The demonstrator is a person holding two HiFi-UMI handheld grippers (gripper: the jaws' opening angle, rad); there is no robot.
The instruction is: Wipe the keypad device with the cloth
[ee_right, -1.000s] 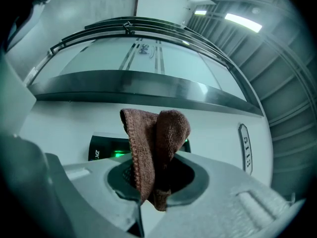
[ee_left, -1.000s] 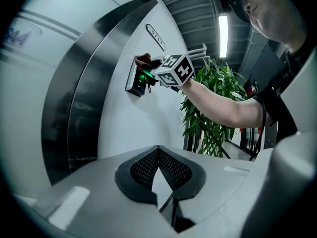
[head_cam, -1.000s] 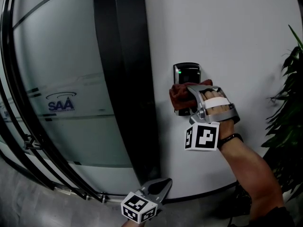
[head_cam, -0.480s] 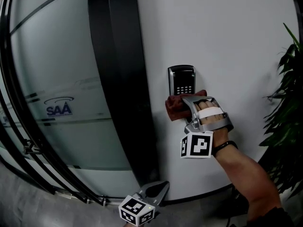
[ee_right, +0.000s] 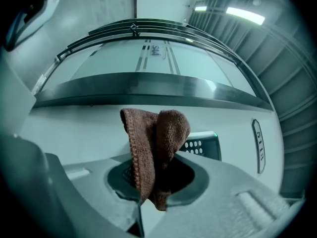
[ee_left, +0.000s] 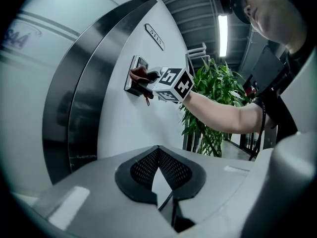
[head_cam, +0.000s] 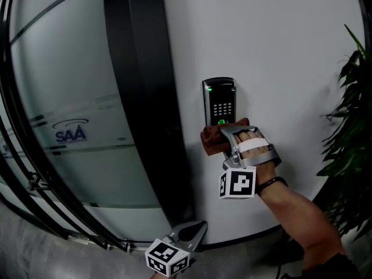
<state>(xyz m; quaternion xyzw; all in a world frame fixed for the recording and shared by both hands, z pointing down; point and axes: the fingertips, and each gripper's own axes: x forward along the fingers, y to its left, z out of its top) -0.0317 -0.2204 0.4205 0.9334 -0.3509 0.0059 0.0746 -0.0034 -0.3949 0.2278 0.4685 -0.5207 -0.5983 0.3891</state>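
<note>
While pinching brown cloth point(head_cam: 210, 142) in right gripper point(head_cam: 224, 132) at keypad device's point(head_cam: 220, 99) lower edge, apparently mid-wipe, needing upward pass over keys next; left gripper point(head_cam: 201, 225) closed, idle.

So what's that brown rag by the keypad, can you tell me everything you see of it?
It is a reddish-brown cloth with a looped, towel-like weave and a stitched edge, soft-looking. It is folded into a bunch and clamped between the jaws of the right hand-held gripper, standing out past their tips. It lies against the lower end of the black wall-mounted keypad device, hiding that part.
</note>
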